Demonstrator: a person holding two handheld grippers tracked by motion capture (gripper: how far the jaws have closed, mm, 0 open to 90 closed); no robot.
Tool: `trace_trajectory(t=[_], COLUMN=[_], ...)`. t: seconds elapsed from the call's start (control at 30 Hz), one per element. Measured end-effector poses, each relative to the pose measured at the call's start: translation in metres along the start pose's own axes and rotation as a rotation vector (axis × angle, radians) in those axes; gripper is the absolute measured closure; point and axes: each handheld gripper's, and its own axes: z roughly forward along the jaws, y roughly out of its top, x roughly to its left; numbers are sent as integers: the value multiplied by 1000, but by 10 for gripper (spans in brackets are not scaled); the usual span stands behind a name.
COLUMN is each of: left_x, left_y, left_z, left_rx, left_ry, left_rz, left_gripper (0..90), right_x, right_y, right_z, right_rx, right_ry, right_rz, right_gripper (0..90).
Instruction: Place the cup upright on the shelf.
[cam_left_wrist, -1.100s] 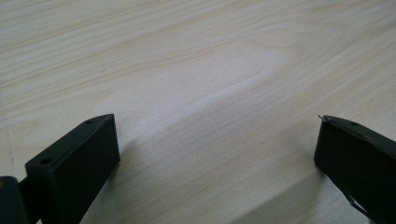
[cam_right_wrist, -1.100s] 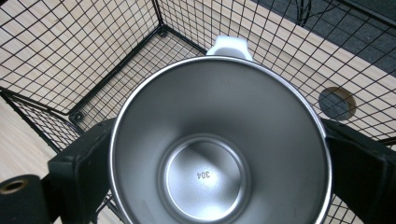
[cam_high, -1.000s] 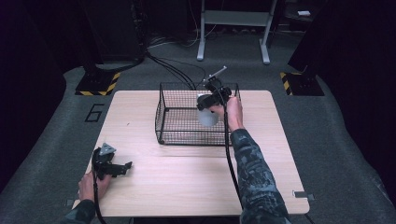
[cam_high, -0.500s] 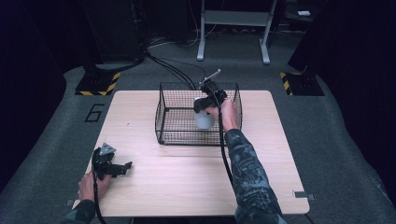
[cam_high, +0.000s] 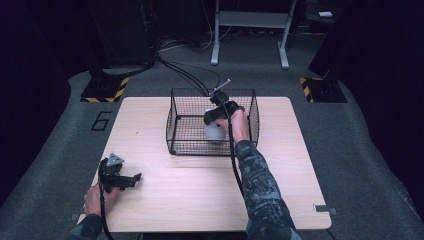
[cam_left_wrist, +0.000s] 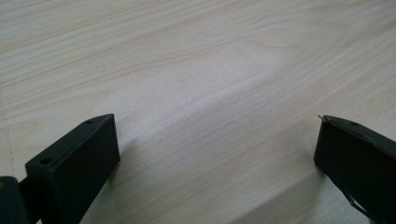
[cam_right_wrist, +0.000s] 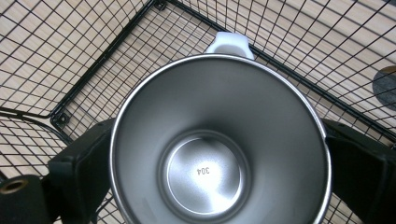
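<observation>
Light wooden tabletop (cam_high: 200, 185), seen from above, carrying a black wire-mesh basket (cam_high: 186, 122) set toward its far edge. Inside the basket, near its right half, stands a white mug with a stainless-steel interior (cam_high: 216, 131); the right tool (cam_high: 216, 119) grips it from above, one black jaw pressed against each side of the cup wall. In the right gripper view the mug (cam_right_wrist: 219, 140) looks upright, mouth toward the camera, its white handle pointing to a corner of the basket (cam_right_wrist: 60, 46); whether its base already rests on the mesh floor cannot be told. The left tool (cam_high: 131, 179) lies low at the near left corner of the tabletop, well apart from the basket; the left gripper view shows its jaws spread wide over bare wood (cam_left_wrist: 196, 84), holding nothing.

The step in hand appears to be setting the mug down inside the basket. To do it well, the mug should probably stay level and descend straight until the base seats flat on the wire, clear of the right wall. The jaws would best open only once the weight is carried by the mesh, then lift vertically so neither jaw catches the rim or the handle. A tilted release risks the mug tipping over on the wire floor.
</observation>
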Motion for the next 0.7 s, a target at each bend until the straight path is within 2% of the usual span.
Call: trace_trajectory(t=[0.43,0.47,0.7], left_x=[0,0,0], left_y=[0,0,0], left_z=[0,0,0], left_rx=[0,0,0], left_ry=[0,0,0], left_rz=[0,0,0], left_gripper=[0,0,0], right_x=[3,2,5], right_y=[-5,-7,-11], right_z=[11,12,11], right_rx=[5,-3,-6], right_ry=[-6,-9,-16], right_rz=[18,1,-8], right_gripper=[55,55,54])
